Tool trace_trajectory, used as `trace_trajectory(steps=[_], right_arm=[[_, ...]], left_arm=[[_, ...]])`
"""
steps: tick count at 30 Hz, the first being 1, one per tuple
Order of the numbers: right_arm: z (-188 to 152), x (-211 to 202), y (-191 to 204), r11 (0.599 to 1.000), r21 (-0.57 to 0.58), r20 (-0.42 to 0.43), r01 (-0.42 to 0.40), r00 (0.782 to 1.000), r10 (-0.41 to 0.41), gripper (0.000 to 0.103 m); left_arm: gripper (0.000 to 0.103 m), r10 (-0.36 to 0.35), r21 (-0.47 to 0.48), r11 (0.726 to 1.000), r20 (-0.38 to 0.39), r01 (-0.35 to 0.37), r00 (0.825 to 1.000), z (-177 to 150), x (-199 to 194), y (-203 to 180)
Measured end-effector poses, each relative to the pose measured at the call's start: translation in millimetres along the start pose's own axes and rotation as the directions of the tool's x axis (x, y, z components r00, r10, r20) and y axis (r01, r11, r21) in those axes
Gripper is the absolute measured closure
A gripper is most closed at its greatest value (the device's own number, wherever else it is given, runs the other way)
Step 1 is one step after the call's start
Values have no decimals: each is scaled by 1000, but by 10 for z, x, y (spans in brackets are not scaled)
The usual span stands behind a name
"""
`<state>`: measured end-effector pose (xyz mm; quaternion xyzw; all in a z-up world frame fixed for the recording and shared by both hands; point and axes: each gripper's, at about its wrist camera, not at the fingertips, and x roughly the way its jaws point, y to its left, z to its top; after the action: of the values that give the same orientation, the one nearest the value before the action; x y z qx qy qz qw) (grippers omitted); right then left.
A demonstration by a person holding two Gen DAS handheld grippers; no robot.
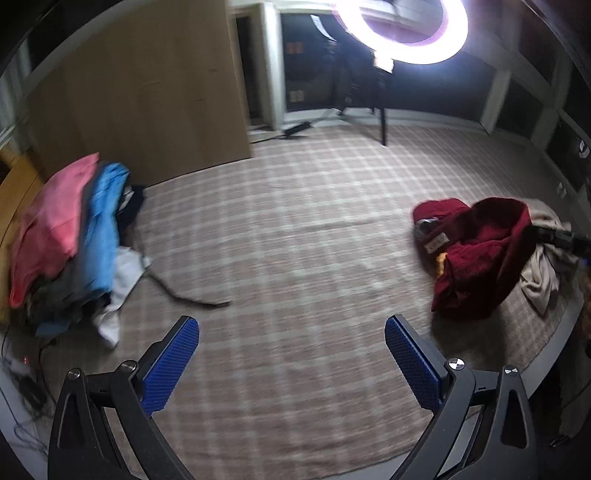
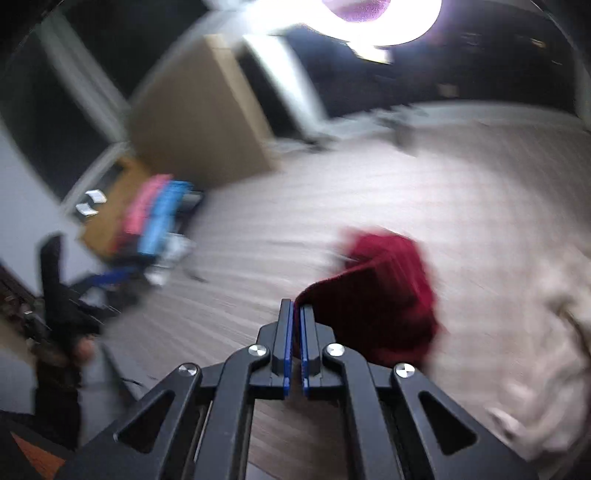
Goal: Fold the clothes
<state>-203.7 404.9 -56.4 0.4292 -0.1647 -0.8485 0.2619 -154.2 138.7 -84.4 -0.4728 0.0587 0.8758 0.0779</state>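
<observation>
A dark red garment [image 1: 480, 254] lies crumpled at the right of the plaid-covered surface [image 1: 295, 240], on a beige garment [image 1: 543, 273]. My left gripper [image 1: 291, 332] is open and empty, hovering over the bare plaid in front. My right gripper [image 2: 296, 306] is shut on an edge of the dark red garment [image 2: 384, 295] and lifts it; the view is blurred by motion. The right gripper's tip shows at the right edge of the left wrist view [image 1: 565, 240], at the red garment. The beige garment [image 2: 535, 350] lies to the right.
A pile of clothes with pink [image 1: 51, 229] and blue [image 1: 103, 229] pieces stands at the left edge, a dark strap trailing from it. A wooden cabinet [image 1: 147, 92] stands behind. A ring light [image 1: 402, 29] on a tripod is at the back.
</observation>
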Motion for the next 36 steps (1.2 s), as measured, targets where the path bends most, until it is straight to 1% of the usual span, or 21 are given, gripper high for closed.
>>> trace_trajectory(steps=[2, 5, 6, 7, 9, 11, 13, 15, 16, 18, 19, 21, 24, 28, 29, 30, 31, 32, 33, 34, 36], right_arm=[[201, 182, 472, 993, -73, 5, -95, 995, 96, 99], [270, 552, 1169, 956, -195, -140, -218, 971, 193, 97], [278, 577, 1226, 952, -215, -162, -220, 969, 187, 92], [263, 476, 1066, 962, -214, -140, -171, 980, 143, 86], [232, 272, 744, 976, -208, -96, -71, 994, 52, 51], [201, 69, 422, 980, -198, -53, 28, 998, -40, 38], [171, -134, 100, 975, -183, -11, 128, 991, -132, 38], [133, -277, -246, 954, -179, 17, 240, 970, -241, 38], [117, -233, -424, 934, -196, 2, 299, 952, -305, 38], [123, -127, -677, 910, -215, -46, 355, 927, -373, 38], [140, -65, -792, 905, -220, -68, 365, 919, -388, 38], [219, 83, -975, 917, -215, -111, 336, 925, -364, 38], [350, 352, -1070, 940, -203, -167, 273, 937, -308, 38], [437, 918, -1080, 949, -232, -231, 216, 935, -269, 38], [454, 1023, -1073, 956, -229, -246, 182, 940, -238, 39], [460, 1120, -1061, 965, -220, -264, 141, 944, -198, 51], [442, 1195, -1055, 972, -210, -292, 102, 943, -162, 65], [419, 1246, -1050, 976, -202, -315, 82, 938, -144, 90], [403, 1264, -1043, 979, -192, -329, 65, 936, -126, 92], [385, 1247, -1025, 981, -189, -332, 44, 937, -106, 92], [378, 1053, -945, 978, -205, -290, 30, 953, -90, 94]], left_arm=[[2, 17, -33, 999, 11, -17, 1000, -86, -80, 175], [2, 41, -65, 997, -8, -41, 999, -206, -103, 349], [2, 46, -73, 996, -18, -48, 999, -247, -103, 401], [2, 46, -70, 996, -23, -47, 999, -268, -82, 408], [2, 41, -57, 997, -31, -43, 999, -301, -29, 398], [2, 32, -42, 999, -44, -34, 999, -317, 66, 376], [2, 20, -16, 1000, -64, -21, 998, -302, 208, 334], [2, 29, 34, 999, -89, -26, 996, -288, 423, 268], [2, 39, 56, 998, -109, -33, 993, -280, 562, 236], [2, 58, 83, 996, -159, -45, 986, -269, 847, 186], [2, 57, 75, 996, -185, -43, 981, -261, 980, 179], [2, 43, 54, 998, -227, -32, 973, -241, 1208, 165], [5, 23, 39, 999, -254, -14, 967, -235, 1405, 103], [23, 10, 50, 999, -269, 3, 963, -252, 1483, 9], [33, -1, 44, 999, -260, 13, 966, -251, 1471, 2], [42, -18, 35, 999, -249, 27, 968, -247, 1457, 1], [66, -48, 16, 998, -241, 53, 969, -239, 1444, 12], [81, -81, -5, 997, -235, 82, 969, -231, 1432, 26], [84, -91, -19, 996, -224, 89, 970, -219, 1411, 45], [95, -96, -32, 995, -213, 92, 972, -206, 1388, 65], [98, -123, -68, 991, -181, 113, 976, -168, 1276, 144]])
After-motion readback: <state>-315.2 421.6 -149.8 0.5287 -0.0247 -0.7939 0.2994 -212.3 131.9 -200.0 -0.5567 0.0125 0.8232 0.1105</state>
